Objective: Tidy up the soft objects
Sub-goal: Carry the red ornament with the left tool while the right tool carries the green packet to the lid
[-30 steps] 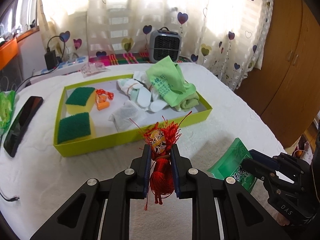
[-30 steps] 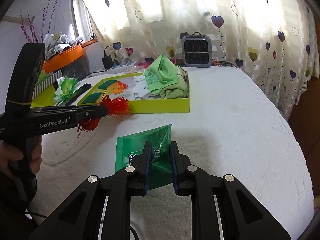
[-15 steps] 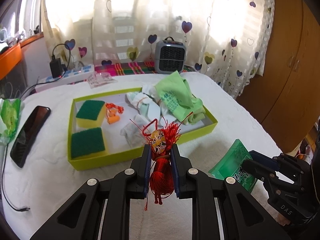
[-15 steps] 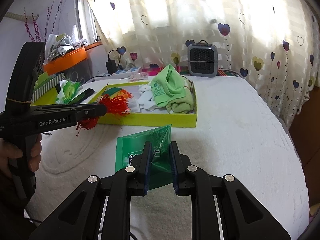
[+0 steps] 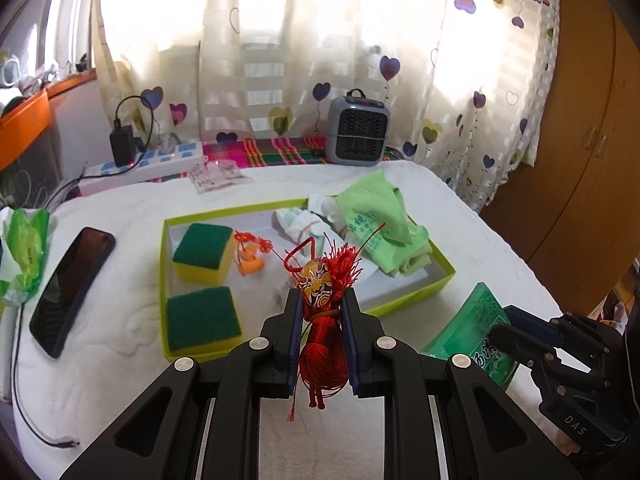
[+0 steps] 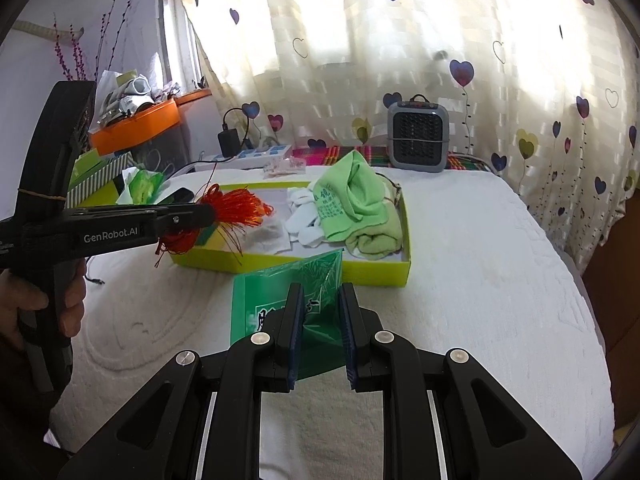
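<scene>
Clamping a red tassel ornament (image 5: 322, 344) with a painted mask face between its pads, the left gripper (image 5: 321, 336) hangs above the white bedspread (image 6: 480, 280), just short of the near wall of one yellow-green tray (image 5: 404, 302). Ahead of it the tray holds two green-topped sponges (image 5: 203, 247), one small orange charm (image 5: 251, 266), a bundle of white socks (image 5: 298, 222) and one light green cloth (image 5: 380, 220). To its right, the right gripper (image 6: 320, 328) is closed on one green packet (image 6: 280, 304), held off the bedspread just before the tray. Left of the tray lies one black phone (image 5: 70, 290).
</scene>
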